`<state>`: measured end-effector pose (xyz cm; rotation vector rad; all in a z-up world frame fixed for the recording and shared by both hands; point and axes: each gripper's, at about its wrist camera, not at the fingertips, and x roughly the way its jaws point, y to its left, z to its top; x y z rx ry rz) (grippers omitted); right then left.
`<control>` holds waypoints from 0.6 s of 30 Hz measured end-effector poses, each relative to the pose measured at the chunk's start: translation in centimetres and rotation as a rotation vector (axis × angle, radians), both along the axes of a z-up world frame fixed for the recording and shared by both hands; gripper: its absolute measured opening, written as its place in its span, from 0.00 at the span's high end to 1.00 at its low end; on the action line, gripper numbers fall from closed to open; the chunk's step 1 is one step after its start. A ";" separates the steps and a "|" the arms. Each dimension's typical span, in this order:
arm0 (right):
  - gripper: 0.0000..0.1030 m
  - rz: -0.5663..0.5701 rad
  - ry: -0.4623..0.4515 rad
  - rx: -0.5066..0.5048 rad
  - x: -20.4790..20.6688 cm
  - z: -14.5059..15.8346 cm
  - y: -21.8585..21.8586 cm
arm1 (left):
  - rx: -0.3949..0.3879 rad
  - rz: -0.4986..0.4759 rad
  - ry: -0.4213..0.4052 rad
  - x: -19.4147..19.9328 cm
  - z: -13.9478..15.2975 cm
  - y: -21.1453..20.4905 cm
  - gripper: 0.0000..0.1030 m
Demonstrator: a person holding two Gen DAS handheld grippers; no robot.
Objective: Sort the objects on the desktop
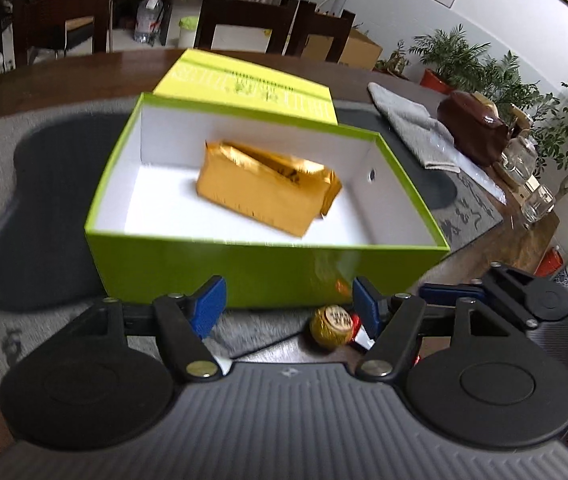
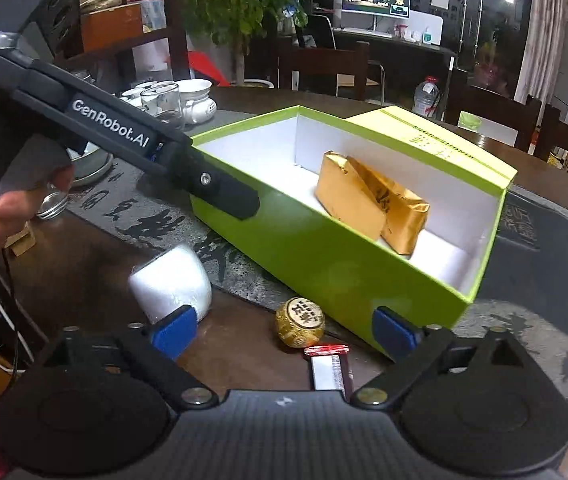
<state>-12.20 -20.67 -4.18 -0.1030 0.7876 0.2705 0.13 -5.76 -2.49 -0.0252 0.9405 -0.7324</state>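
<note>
Gold foil ball (image 2: 300,322) | between right gripper (image 2: 286,336) fingertips | untouched

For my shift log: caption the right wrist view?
Open right tongs near gold ball; gold packets in green box.

The dark wooden bench (image 2: 95,276) carries a grey mat (image 2: 524,320) with black writing. On the mat sit an open green box (image 2: 324,264) and a grey towel (image 1: 412,124). On the bare wood lie 1 gold-foil ball (image 2: 300,322), a white cup (image 2: 171,284) on its side and a red-ended packet (image 2: 328,366).
</note>
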 end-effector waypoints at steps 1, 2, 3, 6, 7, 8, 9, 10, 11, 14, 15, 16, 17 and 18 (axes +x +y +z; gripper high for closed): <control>0.09 -0.006 -0.004 0.001 0.1 -0.5 0.1 | 0.001 -0.004 0.007 -0.2 -0.2 0.0 0.34; 0.10 -0.013 -0.005 0.005 0.2 -0.9 0.2 | 0.002 -0.010 0.011 -0.3 -0.4 -0.1 0.34; 0.11 -0.030 0.003 0.020 0.5 -1.3 0.2 | 0.004 -0.018 0.013 -0.4 -0.6 -0.2 0.34; 0.22 -0.076 0.031 0.076 1.4 -2.4 -0.2 | 0.010 -0.039 0.007 -0.8 -0.9 -0.6 0.34; 0.25 -0.089 0.040 0.094 1.6 -2.8 -0.4 | 0.011 -0.042 0.012 -0.8 -1.0 -0.6 0.34; 0.28 -0.100 0.048 0.102 1.9 -3.0 -0.5 | 0.012 -0.043 0.017 -0.8 -1.1 -0.7 0.34; 0.34 -0.109 0.052 0.101 2.0 -3.3 -0.5 | 0.015 -0.043 0.022 -0.7 -1.3 -0.8 0.34; 0.38 -0.115 0.056 0.098 2.2 -3.6 -0.4 | 0.018 -0.043 0.024 -0.7 -1.4 -0.8 0.34; 0.40 -0.115 0.060 0.091 2.3 -3.8 -0.3 | 0.020 -0.043 0.027 -0.7 -1.6 -0.9 0.34; 0.48 -0.109 0.065 0.077 2.4 -4.2 -0.1 | 0.023 -0.050 0.038 -0.6 -1.9 -1.1 0.34; 0.50 -0.108 0.068 0.072 2.4 -4.4 0.0 | 0.025 -0.054 0.041 -0.5 -2.0 -1.2 0.34; 0.51 -0.111 0.070 0.067 2.5 -4.5 0.0 | 0.028 -0.059 0.042 -0.4 -2.1 -1.4 0.34; 0.52 -0.111 0.072 0.069 2.5 -4.5 0.0 | 0.032 -0.065 0.043 -0.3 -2.2 -1.6 0.34; 0.53 -0.112 0.075 0.070 2.6 -4.6 0.0 | 0.036 -0.071 0.047 -0.2 -2.4 -1.9 0.34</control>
